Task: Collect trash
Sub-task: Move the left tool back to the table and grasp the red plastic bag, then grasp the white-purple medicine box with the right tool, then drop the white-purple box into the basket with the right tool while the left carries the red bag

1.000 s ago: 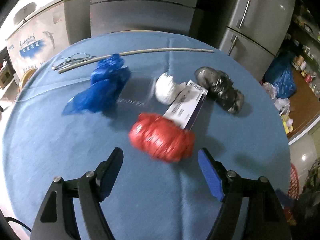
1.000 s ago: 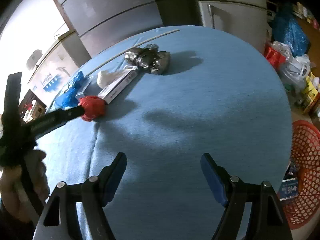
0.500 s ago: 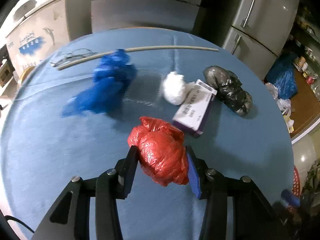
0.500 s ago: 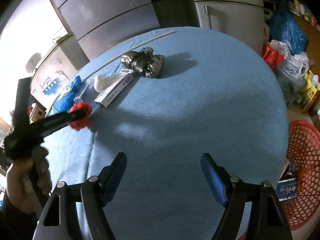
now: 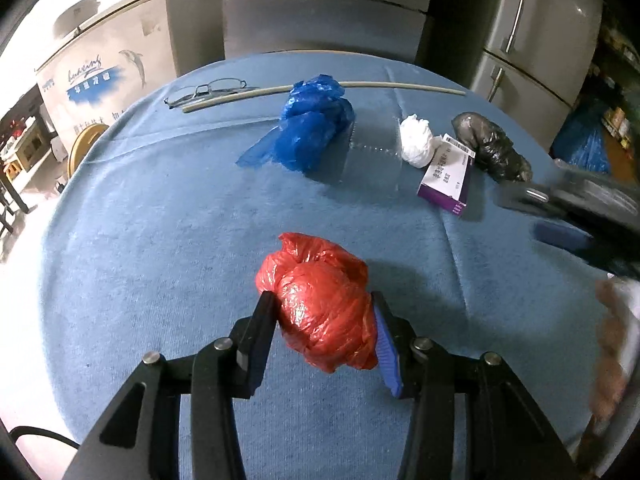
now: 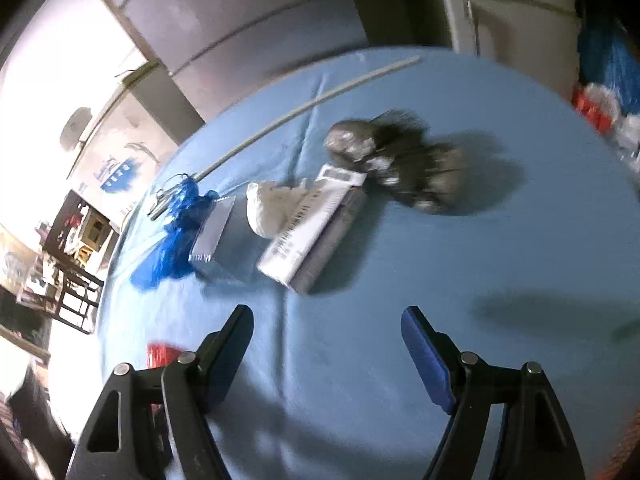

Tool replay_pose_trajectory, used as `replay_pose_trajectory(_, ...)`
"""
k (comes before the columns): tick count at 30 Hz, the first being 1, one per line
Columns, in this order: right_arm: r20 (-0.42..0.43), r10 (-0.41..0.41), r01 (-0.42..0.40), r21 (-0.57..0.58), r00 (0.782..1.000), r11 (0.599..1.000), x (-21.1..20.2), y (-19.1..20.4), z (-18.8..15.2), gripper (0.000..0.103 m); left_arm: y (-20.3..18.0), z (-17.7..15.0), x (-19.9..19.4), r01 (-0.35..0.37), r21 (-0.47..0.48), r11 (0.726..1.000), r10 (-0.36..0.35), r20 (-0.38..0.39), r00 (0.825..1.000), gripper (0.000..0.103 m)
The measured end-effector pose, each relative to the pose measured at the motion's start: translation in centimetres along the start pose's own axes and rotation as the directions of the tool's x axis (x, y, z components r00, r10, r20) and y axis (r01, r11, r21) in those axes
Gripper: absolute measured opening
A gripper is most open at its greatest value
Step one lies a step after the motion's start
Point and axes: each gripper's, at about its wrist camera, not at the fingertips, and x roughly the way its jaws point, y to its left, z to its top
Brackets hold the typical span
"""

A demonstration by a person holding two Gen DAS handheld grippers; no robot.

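Observation:
My left gripper [image 5: 322,320] is shut on a crumpled red plastic bag [image 5: 320,304], held just above the blue tablecloth [image 5: 160,240]. Farther back lie a blue plastic bag [image 5: 308,132], a white paper wad [image 5: 417,141], a white and purple box [image 5: 446,178] and a dark crumpled bag [image 5: 490,146]. My right gripper [image 6: 328,332] stands open and empty above the cloth, just short of the box [image 6: 312,224]. Beyond it are the dark bag [image 6: 400,164], the white wad [image 6: 268,208] and the blue bag [image 6: 176,232]. A bit of the red bag [image 6: 160,354] shows at lower left.
A long pale stick [image 5: 320,90] and a pair of glasses [image 5: 208,90] lie at the table's far edge. A clear plastic piece [image 5: 372,160] sits beside the blue bag. Grey fridges [image 5: 536,28] and a white chest freezer [image 5: 108,72] stand behind the round table.
My left gripper closed on the red bag and drew it back toward me, away from the box. My right gripper swept left across the table toward the box and the dark bag, staying open.

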Motion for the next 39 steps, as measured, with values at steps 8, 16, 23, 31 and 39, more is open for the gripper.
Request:
replay_pose_trajectory(8,0.009,-0.148,0.149,-0.055,0.989,0.987,4.4,3.9,2.5,0.078,0.4,-0.2,0.0,0.009,0.009,1.0,-0.009,0.007,1.0,0.048)
replay_pose_trajectory(16,-0.005,-0.187,0.183,-0.168,0.982,0.969,4.2,3.6,1.1,0.056,0.5,-0.3,0.0,0.008,0.015,1.0,-0.008,0.009,1.0,0.048)
replay_pose_trajectory(23,0.017,-0.122,0.123,-0.161,0.992,0.979,0.0,-0.1,-2.7,0.054,-0.3,-0.3,-0.2,-0.006,0.018,1.0,0.006,0.003,1.0,0.048)
replay_pose_trajectory(31,0.059,-0.047,0.056,-0.152,0.997,0.987,-4.9,-2.0,-6.6,0.054,-2.6,-0.5,-1.4,-0.004,0.069,0.998,0.003,0.012,1.0,0.048)
replay_pose_trajectory(39,0.119,-0.029,0.045,-0.14,0.993,0.989,-8.5,-3.8,-8.3,0.054,-5.2,-0.7,-2.5,0.004,0.12,0.993,-0.006,0.016,1.0,0.048)
